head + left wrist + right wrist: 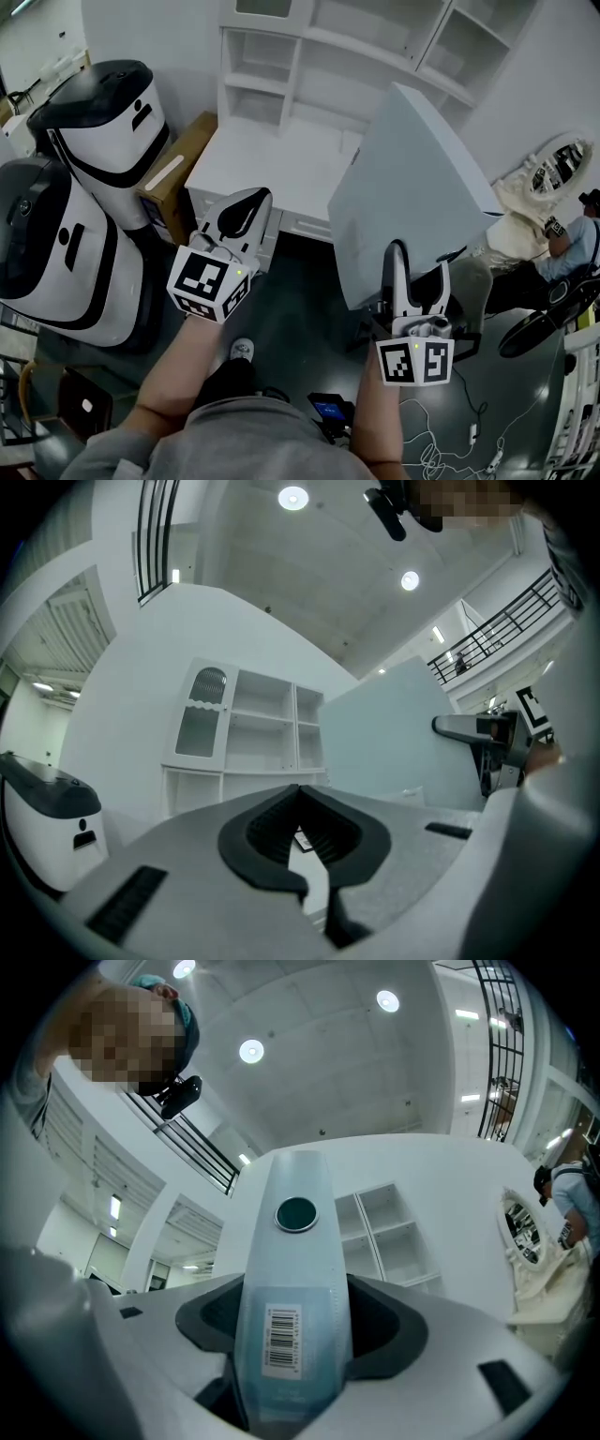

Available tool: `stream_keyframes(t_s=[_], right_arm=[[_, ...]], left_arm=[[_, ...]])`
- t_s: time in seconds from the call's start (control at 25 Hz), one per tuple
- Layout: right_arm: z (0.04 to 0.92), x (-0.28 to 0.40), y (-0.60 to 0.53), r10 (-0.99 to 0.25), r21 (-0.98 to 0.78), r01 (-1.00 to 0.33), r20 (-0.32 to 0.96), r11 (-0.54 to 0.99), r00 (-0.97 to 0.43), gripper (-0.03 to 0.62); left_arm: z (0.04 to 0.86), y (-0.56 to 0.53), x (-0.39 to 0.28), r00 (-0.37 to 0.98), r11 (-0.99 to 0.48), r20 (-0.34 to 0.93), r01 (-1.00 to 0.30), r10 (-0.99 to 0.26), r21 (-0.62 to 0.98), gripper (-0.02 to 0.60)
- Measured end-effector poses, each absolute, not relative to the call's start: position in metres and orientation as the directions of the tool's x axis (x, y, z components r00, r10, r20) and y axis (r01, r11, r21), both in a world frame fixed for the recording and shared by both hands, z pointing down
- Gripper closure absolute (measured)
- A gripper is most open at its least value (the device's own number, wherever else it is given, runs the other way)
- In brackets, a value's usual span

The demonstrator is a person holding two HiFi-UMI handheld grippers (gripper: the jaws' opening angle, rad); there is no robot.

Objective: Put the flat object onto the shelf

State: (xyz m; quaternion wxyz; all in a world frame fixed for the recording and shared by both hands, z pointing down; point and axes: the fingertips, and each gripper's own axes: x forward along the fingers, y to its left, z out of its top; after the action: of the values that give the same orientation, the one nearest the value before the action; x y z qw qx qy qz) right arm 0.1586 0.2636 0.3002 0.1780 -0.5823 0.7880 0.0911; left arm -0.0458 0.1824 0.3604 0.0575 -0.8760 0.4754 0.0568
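The flat object is a pale blue-grey binder [412,187], held upright on edge in front of the white shelf unit [281,94]. My right gripper [419,281] is shut on its lower edge. In the right gripper view the binder's spine [295,1269], with a barcode and a round hole, stands between the jaws, and the shelf unit [384,1241] lies behind it. My left gripper [246,202] is shut on nothing and hangs left of the binder, over the shelf's low counter. The left gripper view shows the shelf unit [253,742] ahead and the binder [394,733] to the right.
Two large white-and-black machines [103,122] [56,244] stand at the left, with a cardboard box [178,169] between them and the shelf. A person [572,244] sits at the right by a white ornate mirror [553,169]. Cables [450,441] lie on the dark floor.
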Motion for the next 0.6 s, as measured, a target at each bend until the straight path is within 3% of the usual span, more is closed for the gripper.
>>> stream_keyframes(t_s=[0.6], right_arm=[[0.298, 0.130, 0.152, -0.901, -0.049, -0.971, -0.386, 0.233, -0.197, 0.276]], left_arm=[[0.354, 0.056, -0.069, 0.596, -0.599, -0.177, -0.799, -0.783, -0.040, 0.575]])
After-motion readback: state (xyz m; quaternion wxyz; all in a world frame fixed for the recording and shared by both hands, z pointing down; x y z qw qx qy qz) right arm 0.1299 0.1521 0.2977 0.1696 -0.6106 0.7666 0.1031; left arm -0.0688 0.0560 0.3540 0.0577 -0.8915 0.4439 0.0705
